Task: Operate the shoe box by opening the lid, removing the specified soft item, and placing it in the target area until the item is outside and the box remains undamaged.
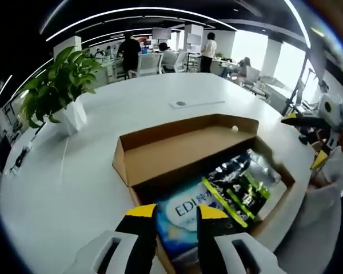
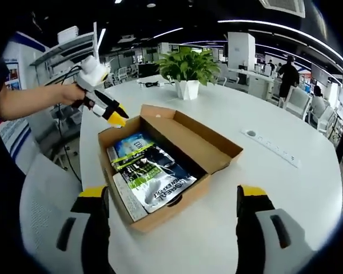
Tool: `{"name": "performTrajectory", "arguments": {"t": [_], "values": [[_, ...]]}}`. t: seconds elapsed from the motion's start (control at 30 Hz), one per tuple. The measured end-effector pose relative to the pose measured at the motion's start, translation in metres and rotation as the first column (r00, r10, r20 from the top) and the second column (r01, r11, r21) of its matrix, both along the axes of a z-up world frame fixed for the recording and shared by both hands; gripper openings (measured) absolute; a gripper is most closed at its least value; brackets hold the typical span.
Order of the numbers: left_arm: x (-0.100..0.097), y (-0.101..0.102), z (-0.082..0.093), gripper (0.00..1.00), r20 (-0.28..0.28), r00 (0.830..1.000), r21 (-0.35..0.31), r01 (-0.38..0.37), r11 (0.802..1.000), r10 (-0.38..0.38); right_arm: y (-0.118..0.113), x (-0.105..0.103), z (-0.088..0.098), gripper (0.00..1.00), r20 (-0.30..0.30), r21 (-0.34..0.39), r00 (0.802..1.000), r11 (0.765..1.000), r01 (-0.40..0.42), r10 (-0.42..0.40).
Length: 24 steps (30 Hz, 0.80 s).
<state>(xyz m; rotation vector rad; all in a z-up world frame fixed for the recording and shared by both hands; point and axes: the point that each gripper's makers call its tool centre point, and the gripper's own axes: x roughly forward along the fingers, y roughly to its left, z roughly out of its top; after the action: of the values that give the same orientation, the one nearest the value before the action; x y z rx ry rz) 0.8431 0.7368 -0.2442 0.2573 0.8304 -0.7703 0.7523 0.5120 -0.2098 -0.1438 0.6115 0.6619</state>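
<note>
The brown cardboard shoe box [image 1: 160, 157] lies open on the white round table [image 1: 63, 182], its lid [image 1: 188, 142] folded flat back. Inside lie a blue soft packet [image 1: 183, 214] printed "EDI" and a black and green packet [image 1: 240, 185]. My left gripper [image 1: 177, 212] hovers over the blue packet, jaws a little apart and holding nothing. In the right gripper view the box [image 2: 211, 151] shows the blue packet [image 2: 131, 144] and black packet [image 2: 157, 174]; a hand holds the left gripper [image 2: 115, 117] over the box's corner. My right gripper [image 2: 172, 195] stands wide open before the box's near wall.
A potted plant [image 1: 57, 85] [image 2: 188, 64] in a white pot stands on the table beyond the box. A flat socket plate [image 1: 181, 104] [image 2: 251, 133] is set into the tabletop. A grey chair back [image 2: 43, 194] stands by the table edge. People and desks are far behind.
</note>
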Motion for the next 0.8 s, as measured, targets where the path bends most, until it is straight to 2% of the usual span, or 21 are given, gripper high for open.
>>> {"name": "performTrajectory", "arguments": {"t": [0.23, 0.37, 0.8], "values": [[-0.022, -0.020, -0.010, 0.28, -0.066, 0.996, -0.058, 0.064, 0.996, -0.068, 0.002, -0.008, -0.003, 0.89, -0.006, -0.003, 1.000, 1.000, -0.005, 0.005], [-0.035, -0.032, -0.019, 0.29, -0.093, 0.989, -0.069, 0.112, 0.991, -0.119, 0.005, -0.013, -0.004, 0.89, -0.004, -0.004, 1.000, 1.000, -0.005, 0.005], [-0.061, -0.059, -0.042, 0.30, -0.223, 0.962, -0.132, 0.133, 0.982, -0.160, 0.012, -0.018, -0.008, 0.88, -0.004, -0.009, 1.000, 1.000, -0.013, 0.013]]}}
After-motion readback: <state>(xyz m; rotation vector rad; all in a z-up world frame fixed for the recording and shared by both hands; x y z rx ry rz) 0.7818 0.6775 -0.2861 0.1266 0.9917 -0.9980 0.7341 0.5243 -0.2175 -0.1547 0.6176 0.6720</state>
